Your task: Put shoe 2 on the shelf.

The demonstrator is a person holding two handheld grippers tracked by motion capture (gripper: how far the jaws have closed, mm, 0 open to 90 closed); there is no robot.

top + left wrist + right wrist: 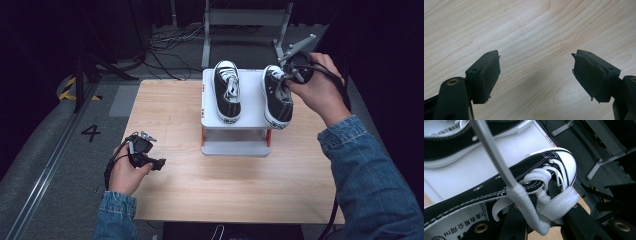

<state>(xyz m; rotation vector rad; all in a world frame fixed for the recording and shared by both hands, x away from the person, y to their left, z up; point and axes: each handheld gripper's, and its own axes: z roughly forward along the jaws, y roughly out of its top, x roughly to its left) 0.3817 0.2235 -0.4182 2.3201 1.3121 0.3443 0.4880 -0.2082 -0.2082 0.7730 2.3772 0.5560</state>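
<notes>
We gripped the right shoe's (278,97) lace (554,203) with our right gripper (289,76); left gripper (536,75) idled open; next, a steady pull.

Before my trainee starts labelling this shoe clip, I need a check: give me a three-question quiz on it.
1. True or false: the left gripper is open over bare table.
2. What does the right gripper have between its jaws? A) a shoe sole B) white laces C) the stand's leg
3. How many sneakers sit on the white stand?

Key: 1 true. 2 B, the laces of the right sneaker. 3 two, counting the left sneaker.
</notes>
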